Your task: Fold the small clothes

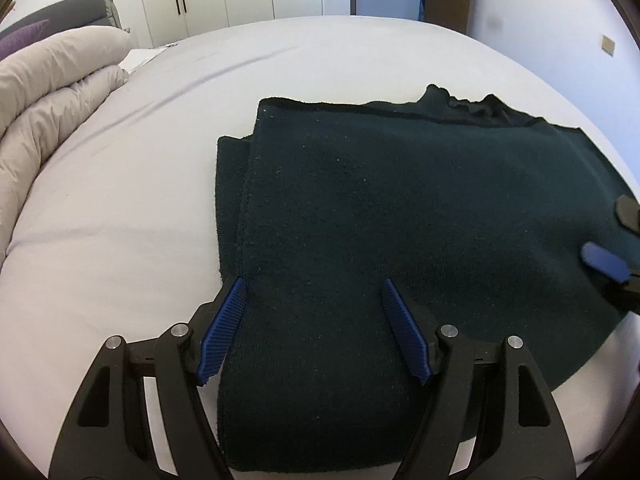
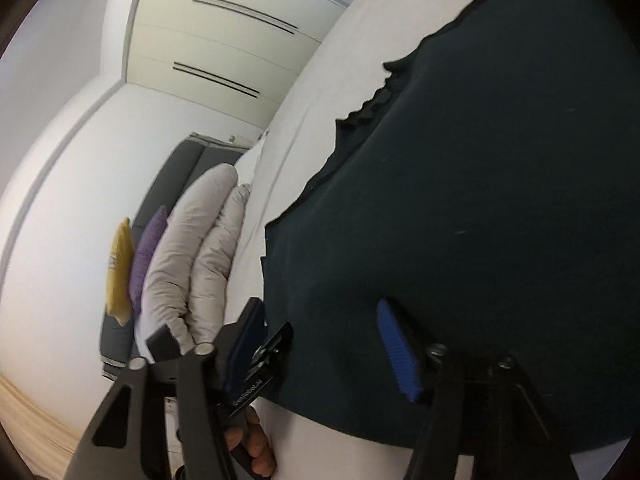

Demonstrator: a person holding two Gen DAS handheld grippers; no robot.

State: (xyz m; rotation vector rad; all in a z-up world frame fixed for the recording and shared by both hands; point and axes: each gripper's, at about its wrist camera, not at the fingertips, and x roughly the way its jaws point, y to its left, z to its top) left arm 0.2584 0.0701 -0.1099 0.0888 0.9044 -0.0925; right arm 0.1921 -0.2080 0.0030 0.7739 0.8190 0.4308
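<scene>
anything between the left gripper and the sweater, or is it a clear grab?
Nothing visible in the way. The left gripper is open, its blue ribbed fingers straddling the near part of the dark green knit sweater lying on the white bed sheet.

A dark green knit sweater [image 1: 400, 208] lies flat on the bed [image 1: 120, 208], folded over itself into a broad rectangle with a narrower layer showing along its pillow-side edge and its ribbed collar at the far edge.
</scene>
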